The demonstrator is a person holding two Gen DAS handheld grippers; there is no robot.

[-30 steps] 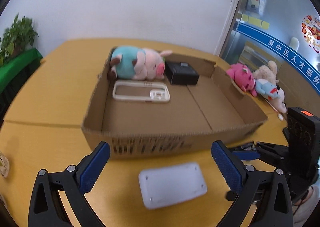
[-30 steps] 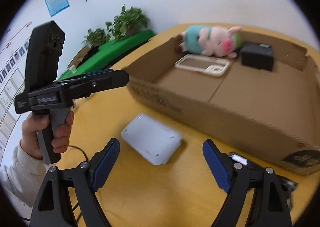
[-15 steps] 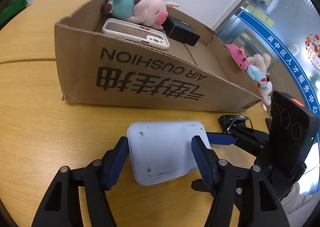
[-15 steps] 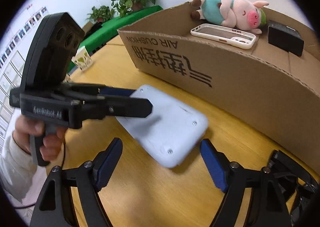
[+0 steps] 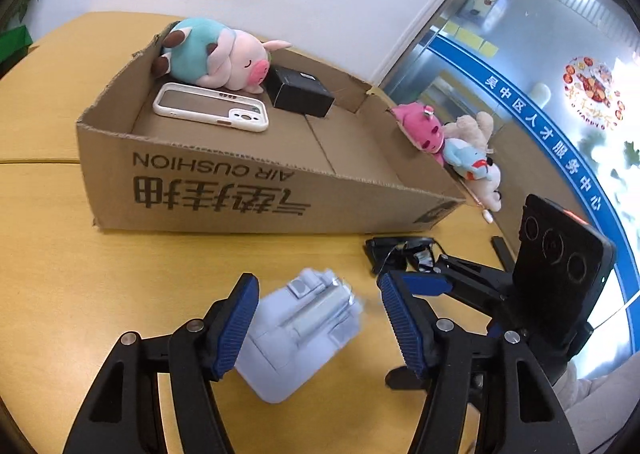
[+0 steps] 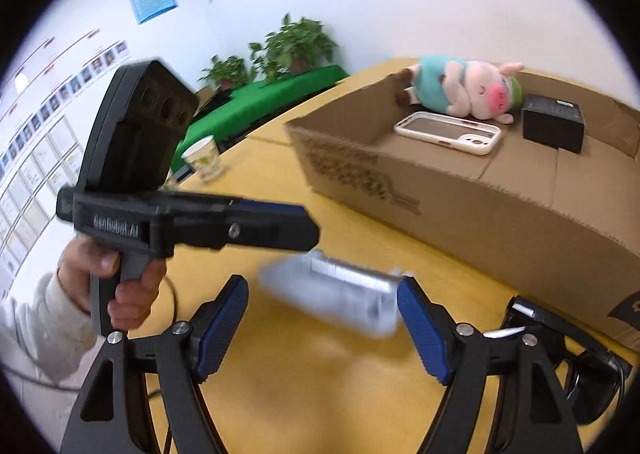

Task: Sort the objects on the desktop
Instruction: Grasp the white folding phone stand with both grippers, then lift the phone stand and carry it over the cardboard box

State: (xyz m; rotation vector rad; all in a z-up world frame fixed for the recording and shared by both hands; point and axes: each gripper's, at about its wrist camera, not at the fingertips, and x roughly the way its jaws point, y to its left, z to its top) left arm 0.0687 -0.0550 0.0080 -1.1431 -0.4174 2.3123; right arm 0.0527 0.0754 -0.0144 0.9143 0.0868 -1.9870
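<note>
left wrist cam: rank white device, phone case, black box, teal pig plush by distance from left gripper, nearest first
1. White device: on the table, between the left gripper jaws.
2. Phone case: near left of the cardboard box.
3. Black box and teal pig plush: back wall, too close to call.

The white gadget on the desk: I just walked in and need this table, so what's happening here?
A person with two handheld grippers is sorting desk items into the cardboard box, which holds a plush pig, a phone case and a black box. The white gadget, blurred, sits between the fingers of the left gripper and of the open right gripper; a firm grip can't be confirmed.
</note>
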